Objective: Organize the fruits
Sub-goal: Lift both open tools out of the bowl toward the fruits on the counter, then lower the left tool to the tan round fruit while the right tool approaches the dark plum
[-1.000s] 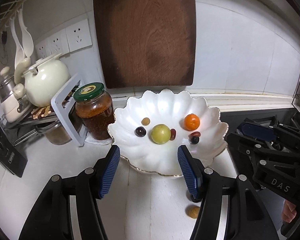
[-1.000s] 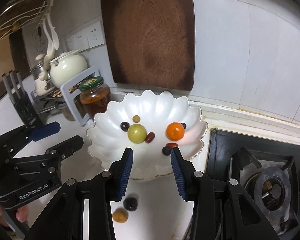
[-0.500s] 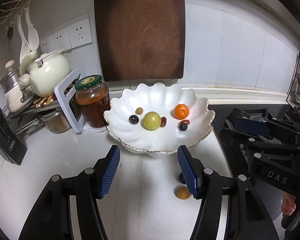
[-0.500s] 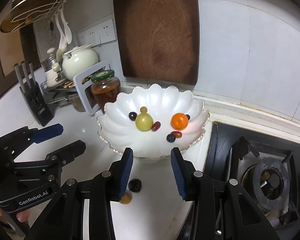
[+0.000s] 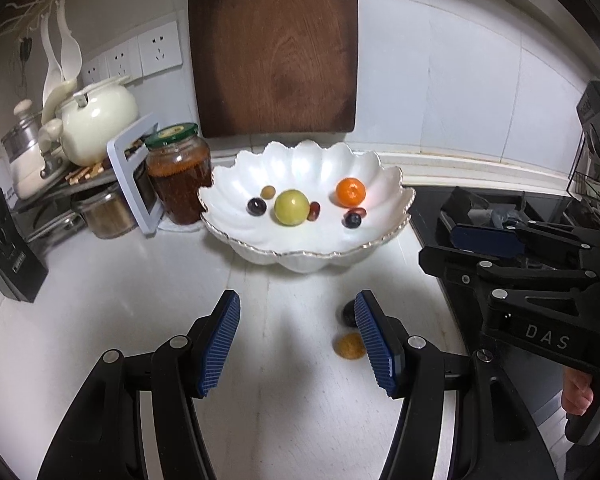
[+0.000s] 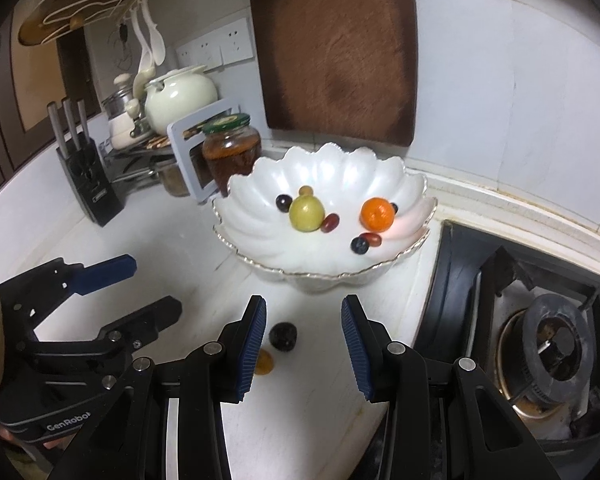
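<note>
A white scalloped bowl (image 5: 384,184) (image 6: 380,176) stands on the counter. It holds a green fruit (image 5: 291,207) (image 6: 306,213), an orange (image 5: 350,192) (image 6: 376,214) and several small dark and red fruits. A dark fruit (image 6: 283,335) (image 5: 347,314) and a small tan fruit (image 5: 349,346) (image 6: 265,362) lie on the counter in front of the bowl. My left gripper (image 5: 298,338) is open and empty, its right finger beside both loose fruits. My right gripper (image 6: 304,342) is open and empty, its left finger next to them.
A jar with a green lid (image 5: 179,174) (image 6: 232,152), a white frame, a teapot (image 5: 98,124) and a rack stand left of the bowl. A knife block (image 6: 88,176) is further left. A wooden board (image 5: 274,46) leans on the wall. A gas stove (image 6: 548,340) is right.
Both grippers have pulled back from the bowl and lowered towards the counter. The two loose fruits now show further up between and beside the fingers.
</note>
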The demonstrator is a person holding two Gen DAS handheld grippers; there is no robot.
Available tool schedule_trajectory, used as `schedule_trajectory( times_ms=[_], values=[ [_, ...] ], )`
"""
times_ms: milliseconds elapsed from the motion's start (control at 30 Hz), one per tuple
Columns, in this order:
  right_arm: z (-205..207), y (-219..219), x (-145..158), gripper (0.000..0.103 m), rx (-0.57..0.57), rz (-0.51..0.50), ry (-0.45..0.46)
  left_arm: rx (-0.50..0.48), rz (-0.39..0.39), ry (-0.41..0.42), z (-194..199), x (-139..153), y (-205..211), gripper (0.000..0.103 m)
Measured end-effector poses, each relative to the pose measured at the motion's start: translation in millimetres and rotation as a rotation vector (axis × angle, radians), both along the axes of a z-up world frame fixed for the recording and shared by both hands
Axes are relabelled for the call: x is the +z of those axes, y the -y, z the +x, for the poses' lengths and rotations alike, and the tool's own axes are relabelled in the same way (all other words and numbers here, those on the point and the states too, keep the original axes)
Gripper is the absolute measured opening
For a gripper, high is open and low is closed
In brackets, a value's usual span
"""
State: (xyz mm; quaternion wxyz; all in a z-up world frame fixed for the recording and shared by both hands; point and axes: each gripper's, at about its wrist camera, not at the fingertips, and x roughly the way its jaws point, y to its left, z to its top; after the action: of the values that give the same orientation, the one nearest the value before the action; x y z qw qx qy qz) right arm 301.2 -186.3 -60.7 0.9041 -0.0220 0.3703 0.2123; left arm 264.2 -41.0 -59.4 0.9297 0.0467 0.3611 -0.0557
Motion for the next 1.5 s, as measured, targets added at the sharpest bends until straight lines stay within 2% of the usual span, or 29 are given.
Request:
schedule_trajectory(
  times_ms=[433, 867, 1333, 1500],
  values=[
    [2, -6, -21, 0.041, 0.047, -0.017, -0.045, -0.048, 0.022, 0.009, -12, -24, 9, 0.059],
    [17, -15, -42, 0.04, 0.097, -0.026, -0.098, -0.098, 0.01, -0.033, -8, -48, 17, 0.053],
    [39, -24, -68, 0.04, 0.136, -0.019, -0.178, -0.141, -0.014, -0.111, 12, -74, 25, 0.043],
    [45, -26, -76, 0.04, 0.147, -0.014, -0.204, -0.16, -0.014, -0.127, 18, -81, 30, 0.043]
  ],
)
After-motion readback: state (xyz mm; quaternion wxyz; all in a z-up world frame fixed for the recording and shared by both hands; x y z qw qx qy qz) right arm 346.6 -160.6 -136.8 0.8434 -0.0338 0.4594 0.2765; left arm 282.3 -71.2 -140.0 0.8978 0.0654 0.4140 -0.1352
